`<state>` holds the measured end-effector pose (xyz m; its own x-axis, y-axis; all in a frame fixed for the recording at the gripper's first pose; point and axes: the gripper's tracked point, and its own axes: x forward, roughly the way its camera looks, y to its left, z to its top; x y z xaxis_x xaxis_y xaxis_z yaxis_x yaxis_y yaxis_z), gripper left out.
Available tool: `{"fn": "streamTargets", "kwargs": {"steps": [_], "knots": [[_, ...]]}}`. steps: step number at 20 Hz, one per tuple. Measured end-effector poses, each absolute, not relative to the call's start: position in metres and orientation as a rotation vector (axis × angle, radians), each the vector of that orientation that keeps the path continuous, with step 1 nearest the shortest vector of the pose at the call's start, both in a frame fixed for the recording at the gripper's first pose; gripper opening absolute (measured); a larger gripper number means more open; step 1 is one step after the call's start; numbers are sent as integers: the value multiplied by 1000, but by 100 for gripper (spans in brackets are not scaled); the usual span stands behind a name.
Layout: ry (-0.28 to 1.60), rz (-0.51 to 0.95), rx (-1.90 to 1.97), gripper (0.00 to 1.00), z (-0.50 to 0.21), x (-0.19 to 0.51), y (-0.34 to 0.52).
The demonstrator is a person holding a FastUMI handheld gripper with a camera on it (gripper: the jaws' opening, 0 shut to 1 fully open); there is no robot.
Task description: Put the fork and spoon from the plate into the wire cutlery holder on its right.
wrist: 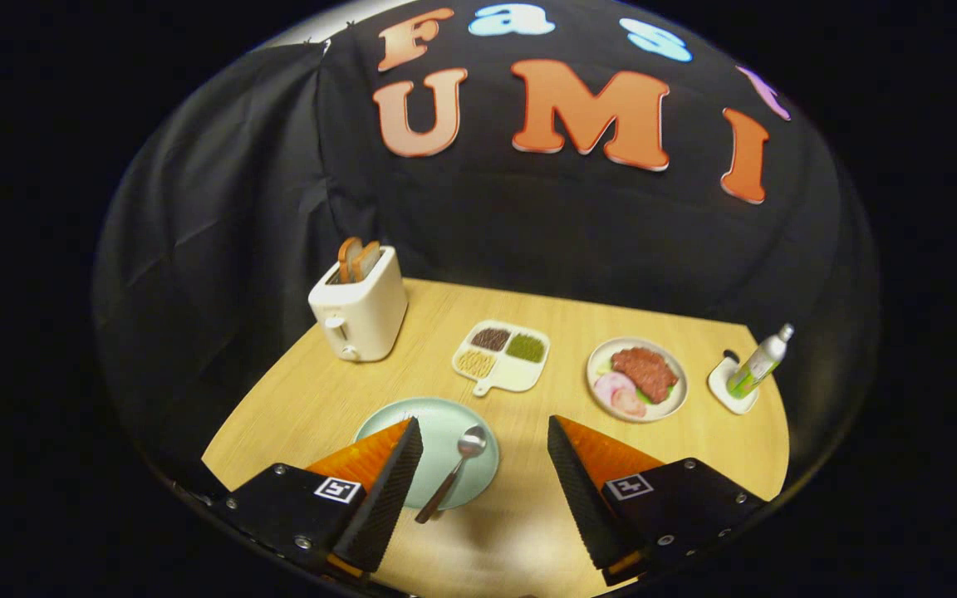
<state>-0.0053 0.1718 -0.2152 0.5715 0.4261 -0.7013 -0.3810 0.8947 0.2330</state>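
Tool released above the plate.
Its fingers stand wide apart, holding nothing; the spoon lies between them on the plate, handle overhanging the rim toward the tool, on the table.

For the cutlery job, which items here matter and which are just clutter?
Job items:
- spoon, on the plate between the open tongs
- pale green plate

Lying about:
- toaster with bread
- divided tray of beans
- plate of meat
- spray bottle on its coaster
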Motion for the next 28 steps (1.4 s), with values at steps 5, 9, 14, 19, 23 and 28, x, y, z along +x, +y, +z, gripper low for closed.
{"fn": "streamTargets", "kwargs": {"steps": [5, 9, 14, 19, 23, 28], "knots": [[1173, 507, -5, 76, -289, -37, 212], [1372, 479, 11, 60, -329, -49, 226], [1519, 417, 30, 52, -367, -61, 234], [1556, 341, 13, 24, -388, -65, 230], [1575, 314, 137, 9, -388, -63, 235], [1478, 328, 211, 6, -361, -55, 216]]}}
